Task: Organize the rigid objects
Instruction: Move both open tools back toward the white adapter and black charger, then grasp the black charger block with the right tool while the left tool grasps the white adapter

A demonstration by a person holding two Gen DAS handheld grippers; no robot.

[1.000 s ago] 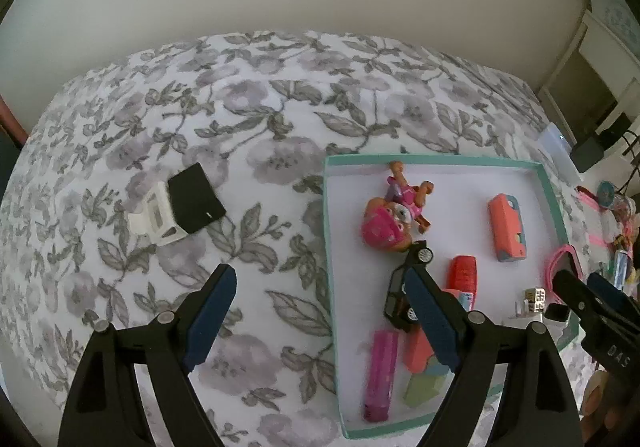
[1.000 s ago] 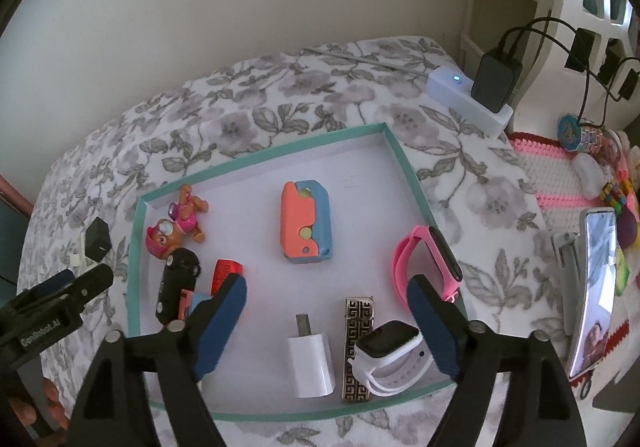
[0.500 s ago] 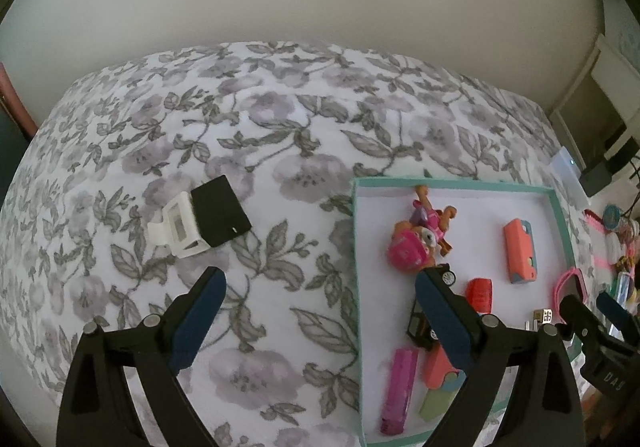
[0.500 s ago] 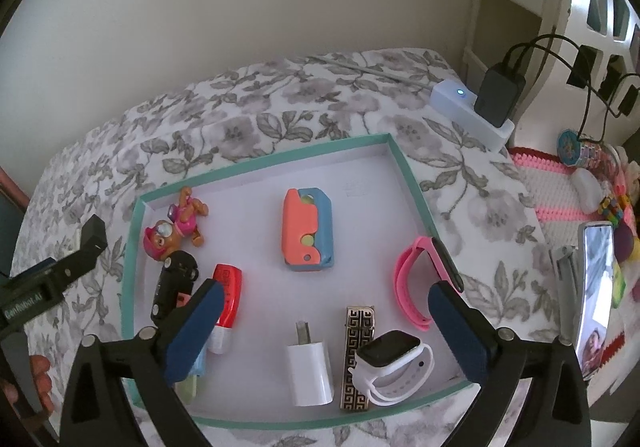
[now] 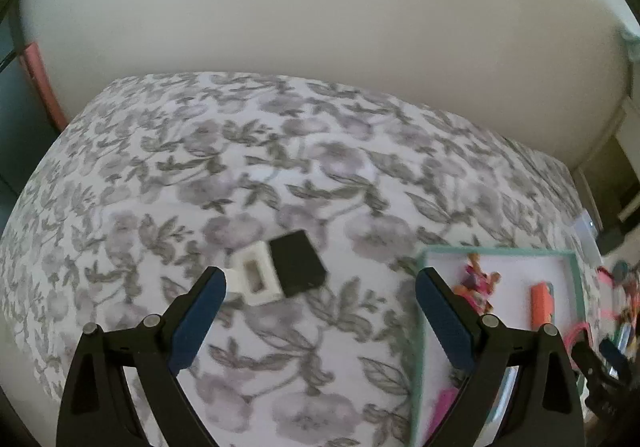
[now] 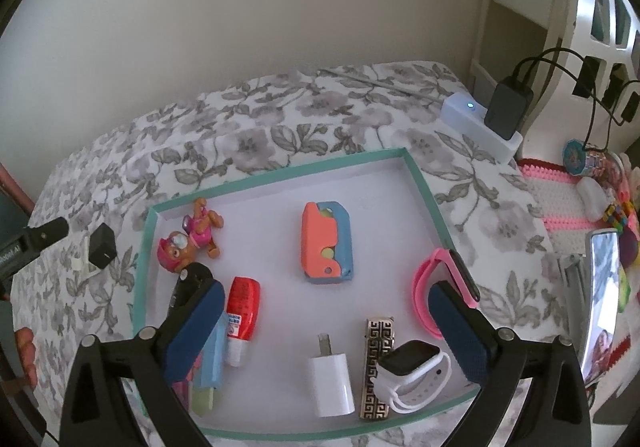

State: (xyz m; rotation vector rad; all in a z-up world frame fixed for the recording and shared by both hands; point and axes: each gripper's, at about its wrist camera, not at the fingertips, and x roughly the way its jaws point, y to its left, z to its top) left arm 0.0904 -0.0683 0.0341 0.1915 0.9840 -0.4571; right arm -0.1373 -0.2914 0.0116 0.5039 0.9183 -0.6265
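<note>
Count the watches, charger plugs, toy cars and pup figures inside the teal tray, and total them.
Watches: 2, pink band and white smartwatch
Charger plugs: 1, white plug
Toy cars: 1, black car
Pup figures: 1, pink pup
Total: 5

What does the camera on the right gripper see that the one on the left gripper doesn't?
Only the right wrist view shows the white charger, the white watch, the patterned lighter and the red tube. Only the left wrist view shows the left gripper with both fingers open and nothing between them. Both show the teal tray, the dog figure, and the black and white item outside it.
</note>
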